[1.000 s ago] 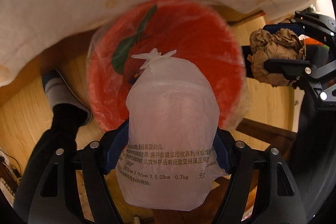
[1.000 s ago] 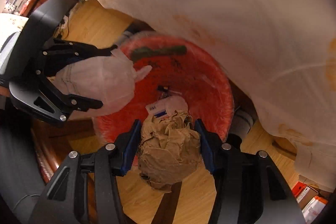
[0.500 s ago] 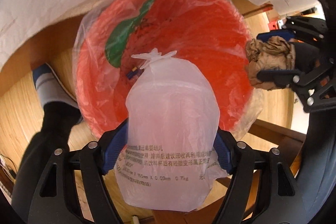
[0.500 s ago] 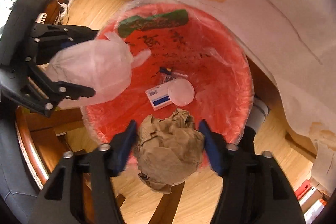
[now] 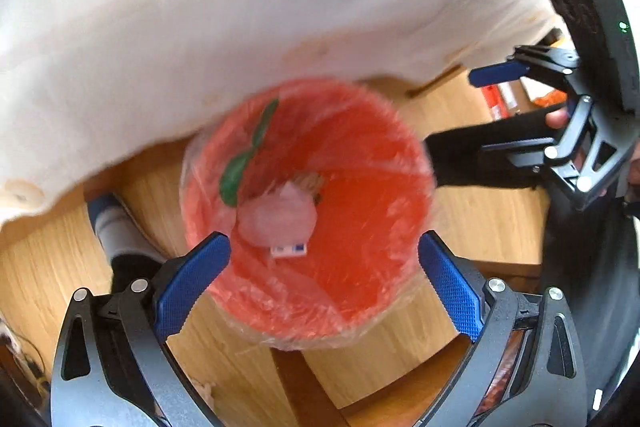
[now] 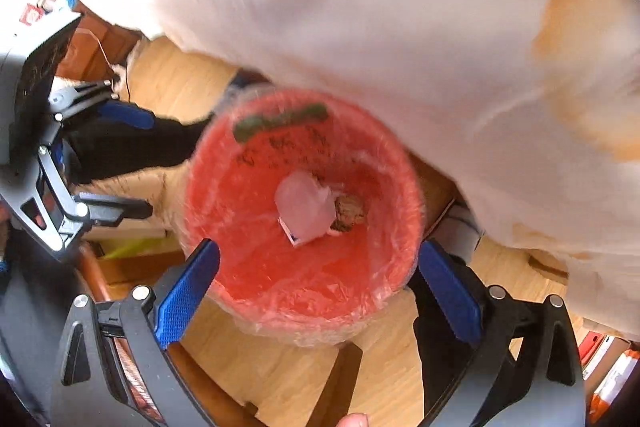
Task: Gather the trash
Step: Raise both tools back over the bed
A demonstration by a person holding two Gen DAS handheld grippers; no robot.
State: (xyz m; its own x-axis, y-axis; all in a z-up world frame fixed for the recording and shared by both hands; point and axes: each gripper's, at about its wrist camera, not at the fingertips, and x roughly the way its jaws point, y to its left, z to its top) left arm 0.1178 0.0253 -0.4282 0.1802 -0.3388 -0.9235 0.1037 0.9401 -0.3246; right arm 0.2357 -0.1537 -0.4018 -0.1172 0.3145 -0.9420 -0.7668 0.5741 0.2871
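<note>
Left gripper (image 5: 324,267): your jaws stand wide apart, nothing between them, poised above the red bin (image 5: 360,311). Right gripper (image 6: 320,275): likewise spread wide and holding nothing, over the same bin (image 6: 248,279).

Bin contents, at the bottom: translucent plastic bag (image 6: 306,207), crumpled brown paper ball (image 6: 351,213) touching its side, small blue-and-white carton (image 5: 289,249) partly under the bag. A clear liner covers the bin's inside.

Surroundings: white stained tablecloth (image 5: 224,27) overhanging the bin's far edge; wooden floor (image 5: 472,219) beneath.
</note>
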